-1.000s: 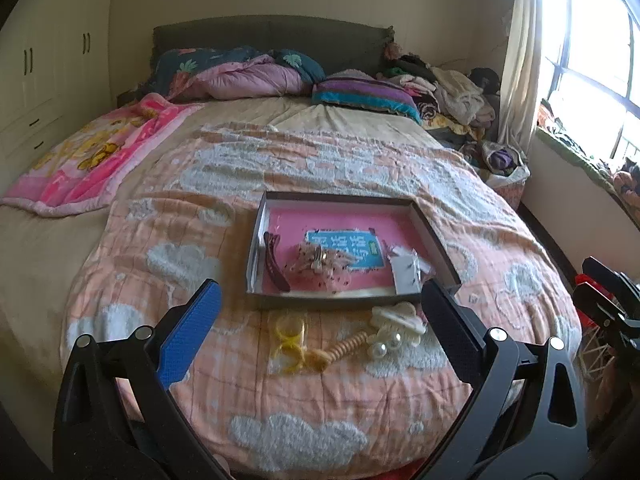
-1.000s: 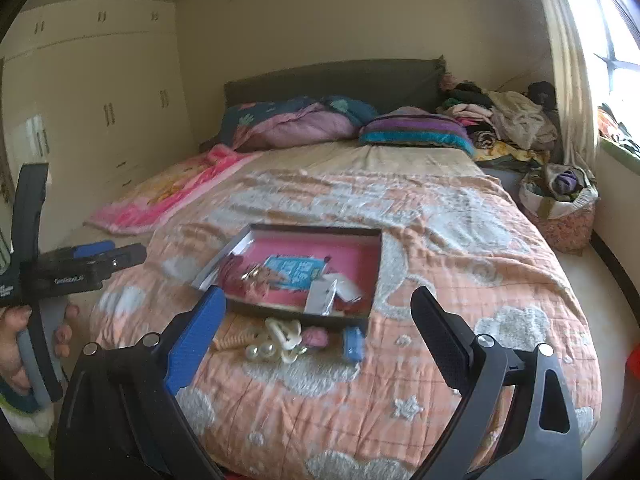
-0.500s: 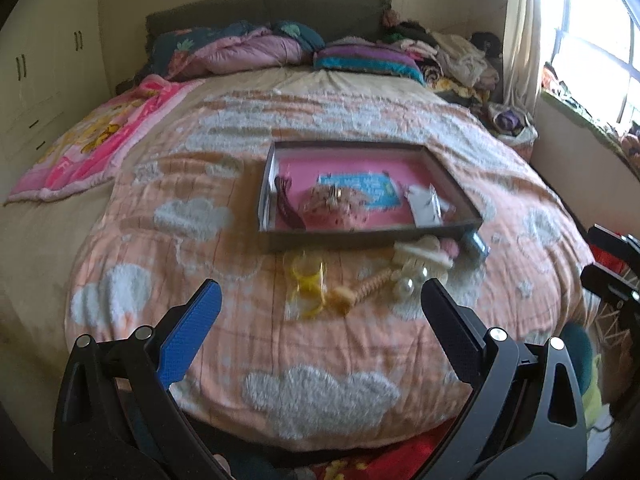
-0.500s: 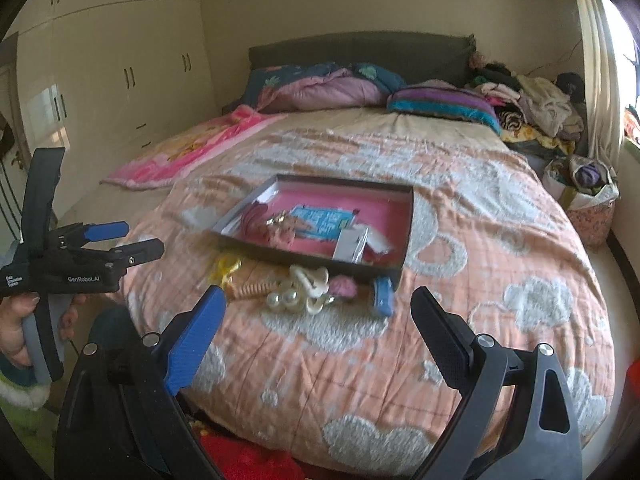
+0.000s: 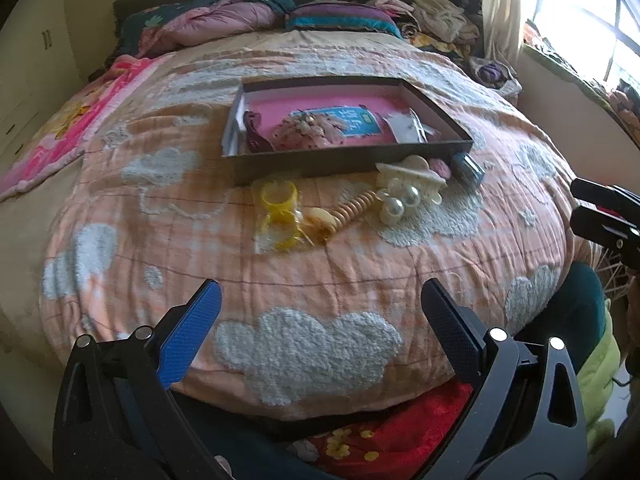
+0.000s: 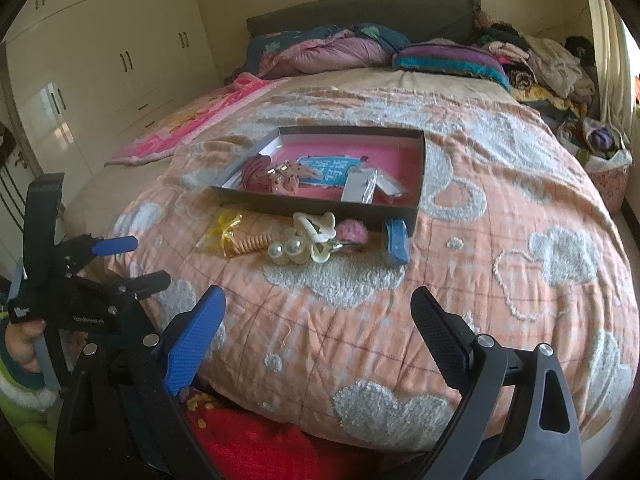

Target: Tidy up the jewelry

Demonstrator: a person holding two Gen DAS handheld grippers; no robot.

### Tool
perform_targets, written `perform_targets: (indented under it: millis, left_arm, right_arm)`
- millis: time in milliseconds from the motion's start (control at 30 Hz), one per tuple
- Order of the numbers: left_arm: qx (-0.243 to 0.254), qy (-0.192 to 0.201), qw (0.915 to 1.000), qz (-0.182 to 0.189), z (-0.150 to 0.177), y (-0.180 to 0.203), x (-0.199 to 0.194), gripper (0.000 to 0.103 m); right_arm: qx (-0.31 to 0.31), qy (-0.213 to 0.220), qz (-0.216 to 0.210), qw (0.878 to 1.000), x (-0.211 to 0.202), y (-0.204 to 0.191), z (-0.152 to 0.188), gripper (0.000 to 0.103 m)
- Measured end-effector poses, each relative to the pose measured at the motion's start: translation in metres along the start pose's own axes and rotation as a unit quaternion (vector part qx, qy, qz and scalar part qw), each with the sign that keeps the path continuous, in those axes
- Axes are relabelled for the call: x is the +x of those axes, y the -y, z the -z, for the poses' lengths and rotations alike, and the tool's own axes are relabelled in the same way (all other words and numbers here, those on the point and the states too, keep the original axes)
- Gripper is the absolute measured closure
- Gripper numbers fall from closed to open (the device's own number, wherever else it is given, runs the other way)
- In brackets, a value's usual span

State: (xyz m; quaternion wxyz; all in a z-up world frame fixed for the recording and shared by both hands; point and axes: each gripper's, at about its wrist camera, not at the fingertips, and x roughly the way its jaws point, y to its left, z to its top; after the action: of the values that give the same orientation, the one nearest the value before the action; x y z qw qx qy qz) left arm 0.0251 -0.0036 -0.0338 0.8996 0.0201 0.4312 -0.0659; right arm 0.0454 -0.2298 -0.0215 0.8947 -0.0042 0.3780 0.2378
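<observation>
A shallow dark tray [image 5: 352,160] [image 6: 320,209] with a pink floor lies on the orange cloud-pattern blanket; inside are a blue card, a dark hair clip, a frilly pink piece and a small white packet. In front of it lie yellow rings [image 5: 279,198] [image 6: 224,228], a beige coil hair tie [image 5: 352,210] [image 6: 256,242], a white pearl claw clip [image 5: 412,188] [image 6: 308,240], a pink scrunchie [image 6: 354,232] and a blue clip [image 5: 468,166] [image 6: 396,242]. My left gripper [image 5: 320,308] is open and empty above the bed's near edge. My right gripper [image 6: 318,314] is open and empty too.
Pillows and folded quilts [image 6: 340,50] line the headboard, with clothes piled at the far right [image 6: 552,64]. A pink blanket [image 5: 52,136] covers the left side. White wardrobes [image 6: 100,60] stand left, a window [image 5: 592,20] right. A red cloth [image 6: 256,448] hangs below the bed edge.
Both grippers have moved closer to the bed and tilted downward, so the tray and loose pieces sit higher and larger in view. Both stay open and empty.
</observation>
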Motion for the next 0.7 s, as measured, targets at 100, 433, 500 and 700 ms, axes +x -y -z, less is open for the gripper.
perform_targets:
  millis: [100, 433, 500, 700]
  left_arm:
    - [0.007, -0.004, 0.9999, 0.013, 0.0, 0.009, 0.008, 0.01]
    - [0.008, -0.031, 0.9976, 0.061, -0.014, 0.028, 0.06, 0.048]
    - [0.006, -0.038, 0.9971, 0.065, -0.018, 0.029, 0.074, 0.054]
    - [0.007, -0.049, 0.9955, 0.081, -0.027, 0.034, 0.093, 0.062]
  right_arm:
    - [0.012, -0.005, -0.007, 1.0, 0.006, 0.005, 0.0, 0.01]
    - [0.06, -0.051, -0.062, 0.995, 0.053, 0.02, -0.013, 0.045]
    - [0.061, -0.058, -0.069, 0.994, 0.061, 0.02, -0.015, 0.05]
    - [0.112, -0.086, -0.088, 0.986, 0.095, 0.033, -0.021, 0.051]
